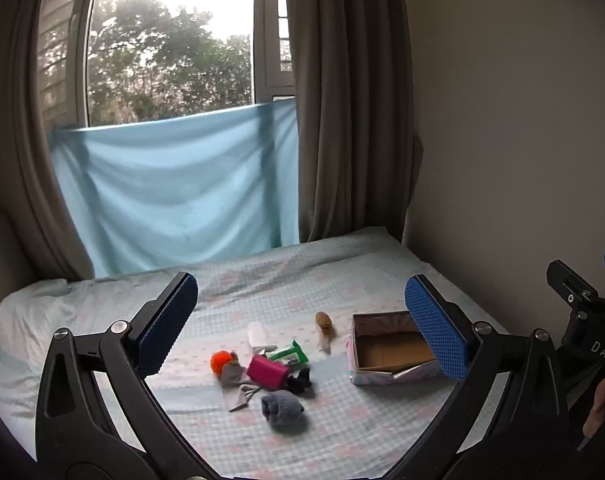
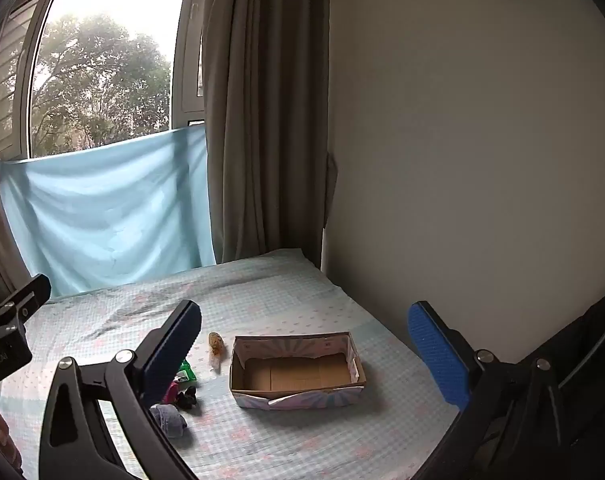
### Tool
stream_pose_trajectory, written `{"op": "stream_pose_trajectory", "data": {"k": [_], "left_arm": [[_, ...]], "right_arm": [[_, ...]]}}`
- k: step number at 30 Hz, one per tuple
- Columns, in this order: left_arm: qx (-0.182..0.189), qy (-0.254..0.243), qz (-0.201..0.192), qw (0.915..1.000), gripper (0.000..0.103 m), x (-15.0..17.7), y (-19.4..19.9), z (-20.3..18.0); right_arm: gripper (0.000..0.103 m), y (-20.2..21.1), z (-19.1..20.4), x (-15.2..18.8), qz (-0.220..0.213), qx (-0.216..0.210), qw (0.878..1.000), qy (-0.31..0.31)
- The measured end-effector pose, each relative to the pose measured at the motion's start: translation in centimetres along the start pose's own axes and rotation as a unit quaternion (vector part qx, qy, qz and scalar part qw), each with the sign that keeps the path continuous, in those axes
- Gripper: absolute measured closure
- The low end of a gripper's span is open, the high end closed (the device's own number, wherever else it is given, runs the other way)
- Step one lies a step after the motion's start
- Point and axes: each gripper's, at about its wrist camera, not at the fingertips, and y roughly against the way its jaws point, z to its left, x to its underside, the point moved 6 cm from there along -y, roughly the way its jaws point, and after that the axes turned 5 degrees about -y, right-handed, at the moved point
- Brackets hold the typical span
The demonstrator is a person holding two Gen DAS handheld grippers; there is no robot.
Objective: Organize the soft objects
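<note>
Centrally on bed (image 1: 342,432), soft-item pile: grey sock roll (image 1: 281,408), orange pompom (image 1: 219,361), pink block (image 1: 268,373), black bit (image 1: 301,382), well ahead of left gripper (image 1: 302,328), jaws wide apart, nothing between. Cardboard box (image 2: 298,372) empty, right of pile, ahead of right gripper (image 2: 306,356), likewise spread. Right view: finger hides most of pile. Small brown item (image 1: 323,320) beside box unclear.

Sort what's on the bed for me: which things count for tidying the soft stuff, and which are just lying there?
For the job:
- grey sock roll
- flat grey sock
- black sock
- orange pompom
- box, nothing in it

Probably just lying about:
- pink block
- green packet
- white item
- brown item; too small to tell if soft
</note>
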Motion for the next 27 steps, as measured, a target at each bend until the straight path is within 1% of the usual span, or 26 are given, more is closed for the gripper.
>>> {"op": "stream_pose_trajectory", "data": {"k": [17,27], "left_arm": [[-0.003,0.003,0.000,1.0000,0.000,0.39,0.25,0.03],[-0.006,0.007,0.003,1.0000,0.000,0.88,0.48,0.68]], "right_arm": [[0.000,0.26,0.28,0.07,-0.009,0.000,1.000,0.002],[0.000,0.57,0.69,0.20,-0.014,-0.001,1.000,0.004]]}}
